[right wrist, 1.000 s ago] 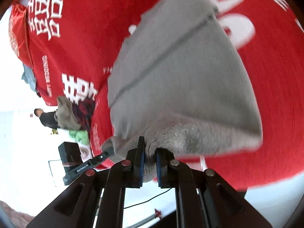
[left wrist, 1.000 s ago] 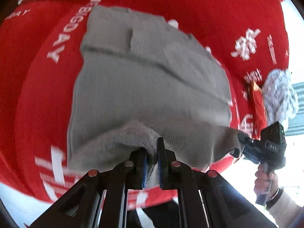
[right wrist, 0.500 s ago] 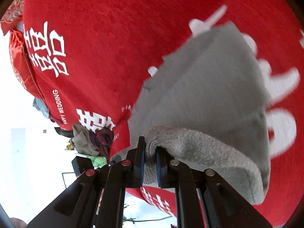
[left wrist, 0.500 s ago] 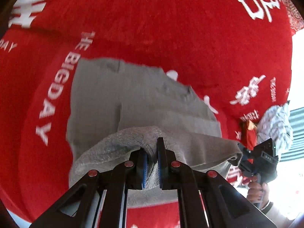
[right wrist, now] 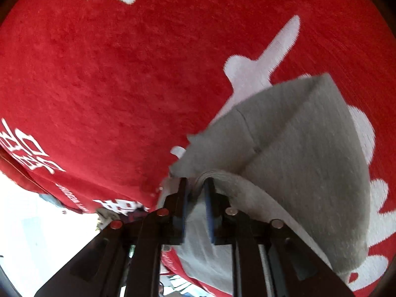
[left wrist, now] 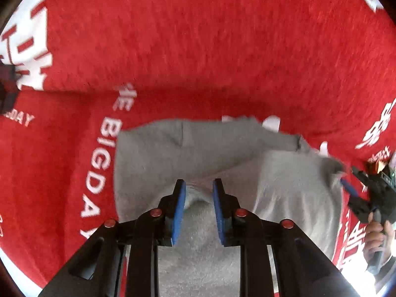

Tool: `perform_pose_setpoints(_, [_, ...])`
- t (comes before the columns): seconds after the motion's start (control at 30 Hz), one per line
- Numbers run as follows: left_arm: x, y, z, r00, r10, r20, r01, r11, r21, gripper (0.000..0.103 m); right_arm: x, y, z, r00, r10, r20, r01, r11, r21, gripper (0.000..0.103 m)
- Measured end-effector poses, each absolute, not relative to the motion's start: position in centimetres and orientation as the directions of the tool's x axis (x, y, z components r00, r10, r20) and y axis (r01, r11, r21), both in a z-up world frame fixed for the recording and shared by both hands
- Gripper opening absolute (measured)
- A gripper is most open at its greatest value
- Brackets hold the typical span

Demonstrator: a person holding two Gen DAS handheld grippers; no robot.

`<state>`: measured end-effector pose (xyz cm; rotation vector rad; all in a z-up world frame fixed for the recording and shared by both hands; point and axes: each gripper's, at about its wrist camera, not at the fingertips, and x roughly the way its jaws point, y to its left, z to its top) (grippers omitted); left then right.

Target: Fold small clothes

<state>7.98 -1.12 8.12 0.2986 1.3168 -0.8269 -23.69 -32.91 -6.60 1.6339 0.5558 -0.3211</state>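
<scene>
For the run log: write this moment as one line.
stage: fold laid over | left gripper: jaws opening, grey knit garment edge between them | right gripper: jaws opening, fold between them | surface: red blanket with white lettering

White "BIGDAY" lettering on red blanket, smaller "BIGDAY" at left edge

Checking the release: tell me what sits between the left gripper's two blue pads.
In the left wrist view, a raised fold of the grey garment lies between the left gripper pads, which are opening and stand clear of it.
</scene>
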Motion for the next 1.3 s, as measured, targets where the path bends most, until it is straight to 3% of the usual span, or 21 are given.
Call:
perform_pose_setpoints(0.07, [8.4, -0.8, 9.1, 0.05, -0.369, -0.928, 0.68, 0.693, -0.239, 0.024, -23.6, -33.1, -5.7, 0.832, 0.162, -0.531, 0.541, -0.024, 0.841, 0.054])
perform_pose_setpoints(0.23, [8.4, -1.0, 9.0, 0.014, -0.341, -0.94, 0.712, 0.663, -0.23, 0.024, -23.0, -33.0, -3.3, 0.747, 0.148, -0.648, 0.629, 0.156, 0.761, 0.053])
perform_pose_setpoints(0.4, [6.1, -3.3, 5.6, -0.039, -0.258, -0.965, 0.776, 0.601, -0.192, 0.024, -19.2, -31.9, -2.5, 0.518, 0.085, -0.851, 0.73, 0.475, 0.492, 0.054])
perform_pose_setpoints(0.5, [5.4, -5.1, 3.7, -0.069, -0.237, -0.969, 0.781, 0.592, -0.2, 0.024, -17.2, -31.3, -3.7, 0.426, 0.059, -0.903, 0.715, 0.589, 0.376, 0.052])
perform_pose_setpoints(0.53, [5.3, -5.7, 3.1, -0.046, -0.223, -0.974, 0.781, 0.599, -0.174, 0.024, -16.6, -31.1, -4.3, 0.398, 0.067, -0.915, 0.711, 0.607, 0.354, 0.047])
perform_pose_setpoints(0.57, [5.5, -6.1, 2.9, -0.021, -0.215, -0.976, 0.776, 0.612, -0.151, 0.024, -16.1, -31.1, -4.8, 0.376, 0.077, -0.924, 0.71, 0.617, 0.34, 0.019])
perform_pose_setpoints(0.6, [5.9, -6.3, 2.8, 0.002, -0.214, -0.977, 0.763, 0.632, -0.136, 0.024, -15.7, -31.0, -5.0, 0.356, 0.074, -0.932, 0.712, 0.625, 0.321, 0.006])
perform_pose_setpoints(0.77, [9.2, -6.0, 2.4, 0.065, -0.226, -0.972, 0.702, 0.703, -0.116, 0.024, -15.3, -31.7, -2.7, 0.419, -0.005, -0.908, 0.687, 0.656, 0.313, 0.006])
perform_pose_setpoints(0.9, [10.1, -6.0, 2.2, 0.104, -0.204, -0.973, 0.709, 0.701, -0.071, 0.024, -14.8, -33.1, -5.8, 0.358, 0.02, -0.934, 0.729, 0.619, 0.293, 0.007])
perform_pose_setpoints(1.0, [10.7, -5.6, 2.7, 0.129, -0.191, -0.973, 0.69, 0.722, -0.051, 0.024, -16.0, -33.9, -6.6, 0.39, 0.023, -0.92, 0.782, 0.52, 0.344, 0.019])
perform_pose_setpoints(1.07, [11.0, -4.9, 3.2, 0.191, -0.125, -0.974, 0.671, 0.74, 0.036, 0.024, -17.0, -34.2, -6.2, 0.382, 0.007, -0.924, 0.816, 0.467, 0.341, 0.025])
perform_pose_setpoints(1.17, [11.1, -3.2, 4.4, 0.159, -0.141, -0.977, 0.661, 0.75, -0.001, 0.024, -18.6, -34.1, -4.7, 0.343, -0.054, -0.938, 0.843, 0.459, 0.282, 0.026])
perform_pose_setpoints(1.3, [9.4, -0.3, 6.1, 0.131, -0.157, -0.979, 0.691, 0.722, -0.023, 0.024, -21.2, -32.7, -2.9, 0.427, 0.024, -0.904, 0.787, 0.483, 0.385, 0.029])
